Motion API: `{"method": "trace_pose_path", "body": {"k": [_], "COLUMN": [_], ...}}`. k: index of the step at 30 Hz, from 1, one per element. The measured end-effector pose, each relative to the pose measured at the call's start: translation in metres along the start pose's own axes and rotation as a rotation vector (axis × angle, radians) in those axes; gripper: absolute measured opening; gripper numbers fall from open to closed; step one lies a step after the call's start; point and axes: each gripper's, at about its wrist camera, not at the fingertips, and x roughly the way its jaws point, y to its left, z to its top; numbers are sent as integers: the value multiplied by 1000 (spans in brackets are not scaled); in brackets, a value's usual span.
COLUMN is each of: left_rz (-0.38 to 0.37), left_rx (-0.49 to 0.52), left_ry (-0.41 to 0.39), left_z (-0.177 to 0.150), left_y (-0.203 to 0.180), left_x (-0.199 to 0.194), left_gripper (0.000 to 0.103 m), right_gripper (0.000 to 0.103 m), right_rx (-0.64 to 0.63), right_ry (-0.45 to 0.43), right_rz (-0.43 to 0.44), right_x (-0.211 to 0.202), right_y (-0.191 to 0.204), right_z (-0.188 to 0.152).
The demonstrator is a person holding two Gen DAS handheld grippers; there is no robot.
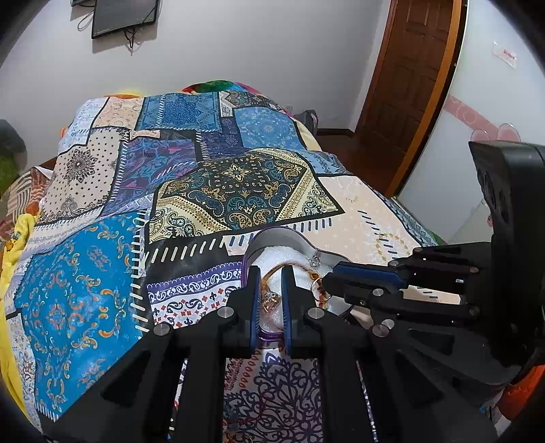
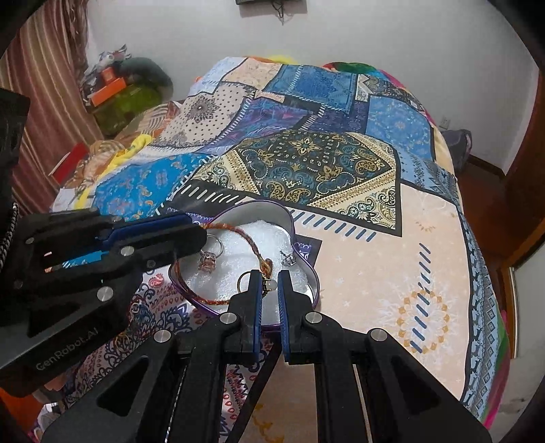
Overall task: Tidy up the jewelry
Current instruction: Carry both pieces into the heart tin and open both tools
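A purple-rimmed tin (image 2: 293,225) lined with white foam sits on the patchwork bedspread (image 2: 374,272). In it lie a braided orange bracelet (image 2: 253,243), a ring with a pink stone (image 2: 208,263), a small silver piece (image 2: 289,260) and a thin hoop (image 2: 242,280). My right gripper (image 2: 269,277) is shut over the tin's near side, with a small pearl bead (image 2: 270,285) showing in the slit between its fingers. My left gripper (image 1: 269,272) is also shut, low over the tin (image 1: 282,238), above the pink-stone ring (image 1: 270,299). Whether either one pinches anything is unclear.
The bedspread falls away at the bed's right edge (image 2: 477,306). A brown door (image 1: 408,85) stands beyond it. Boxes and clutter (image 2: 112,88) are piled by the striped curtain at the far left. A screen (image 1: 122,17) hangs on the white wall.
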Motion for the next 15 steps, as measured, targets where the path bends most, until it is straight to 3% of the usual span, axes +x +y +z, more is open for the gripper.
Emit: {"method": "trace_pose_path", "body": {"k": [15], "left_rz": [25], "left_rx": [-11], "left_ry": [-14], "left_z": [-2], "left_y": [1], "left_x": [-20], "left_gripper": [10], "right_gripper": [12], "right_rx": [-5], "right_ry": [-8], "right_rz": [-3], "right_x": [-14], "right_y": [6], "right_z": [1]}}
